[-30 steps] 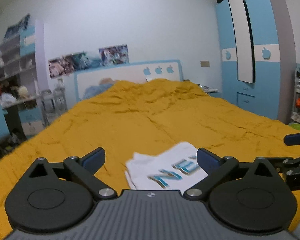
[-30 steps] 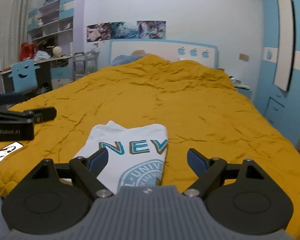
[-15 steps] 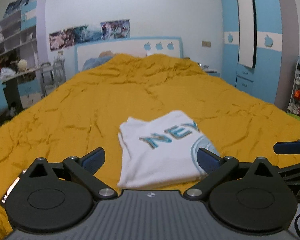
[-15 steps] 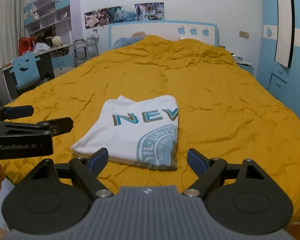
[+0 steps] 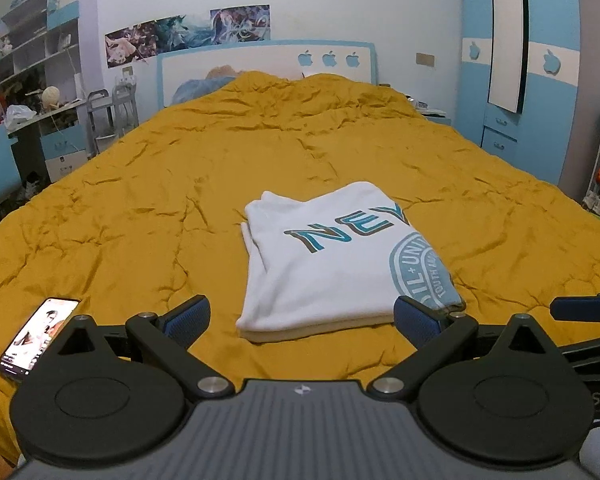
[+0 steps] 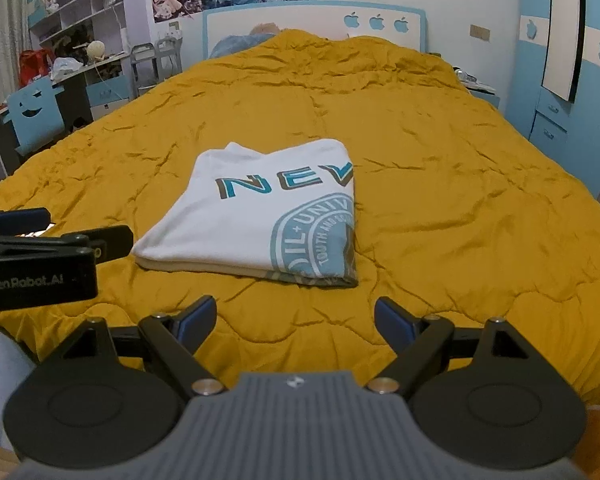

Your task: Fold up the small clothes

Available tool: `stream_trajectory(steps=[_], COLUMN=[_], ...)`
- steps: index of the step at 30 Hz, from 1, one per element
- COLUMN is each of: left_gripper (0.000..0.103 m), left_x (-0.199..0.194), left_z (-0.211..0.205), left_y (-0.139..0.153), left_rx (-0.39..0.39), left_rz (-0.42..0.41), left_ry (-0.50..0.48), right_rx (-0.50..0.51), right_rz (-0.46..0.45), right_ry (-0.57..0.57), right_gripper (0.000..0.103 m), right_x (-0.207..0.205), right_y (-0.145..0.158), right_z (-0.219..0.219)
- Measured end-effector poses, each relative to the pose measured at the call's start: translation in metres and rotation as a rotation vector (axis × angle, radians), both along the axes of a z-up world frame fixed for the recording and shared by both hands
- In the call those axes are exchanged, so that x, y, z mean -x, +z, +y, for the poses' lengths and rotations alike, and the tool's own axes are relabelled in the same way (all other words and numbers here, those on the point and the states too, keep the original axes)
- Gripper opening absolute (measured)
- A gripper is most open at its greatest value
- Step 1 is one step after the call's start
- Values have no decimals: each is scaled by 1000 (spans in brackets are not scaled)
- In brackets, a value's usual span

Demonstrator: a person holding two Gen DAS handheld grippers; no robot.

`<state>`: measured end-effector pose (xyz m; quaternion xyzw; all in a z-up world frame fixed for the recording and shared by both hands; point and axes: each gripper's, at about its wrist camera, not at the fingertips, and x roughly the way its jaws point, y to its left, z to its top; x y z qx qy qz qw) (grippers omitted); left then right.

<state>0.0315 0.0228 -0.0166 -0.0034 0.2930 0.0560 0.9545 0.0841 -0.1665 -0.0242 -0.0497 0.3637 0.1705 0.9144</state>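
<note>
Holding both tools back, I had the left hand-held gripper [image 5: 302, 316] and right hand-held gripper [image 6: 295, 316] spread apart and empty, since the shirt [image 6: 260, 216] lay folded at twelve o'clock on the bed [image 6: 440, 184], seemingly finished.

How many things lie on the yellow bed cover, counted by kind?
Folded white T-shirt: 1
Phone: 1
Total: 2, both lying on the yellow bed cover
</note>
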Motion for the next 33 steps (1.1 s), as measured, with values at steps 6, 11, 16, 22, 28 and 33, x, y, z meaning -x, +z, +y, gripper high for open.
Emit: stream_trajectory(steps=[6, 11, 16, 22, 28, 33], left_gripper=[103, 103, 103, 103, 103, 103], left_x=[-1, -1, -1, 0, 0, 0], left_z=[-2, -3, -3, -2, -2, -2], left_y=[-1, 0, 0, -3, -2, -2], left_rx=[5, 3, 2, -1, -1, -1], left_rz=[14, 16, 19, 21, 20, 21], left_ry=[2, 1, 2, 7, 8, 7], right_rx=[-2, -3, 0, 0, 0, 0], right_rz=[6, 11, 14, 10, 10, 8], right_ry=[-9, -12, -16, -18, -17, -15], right_gripper=[82, 82, 82, 82, 82, 82], right_x=[-1, -2, -2, -1, -1, -1], right_y=[-2, -2, -3, -3, -4, -4], right_z=[-1, -1, 0, 0, 1, 1])
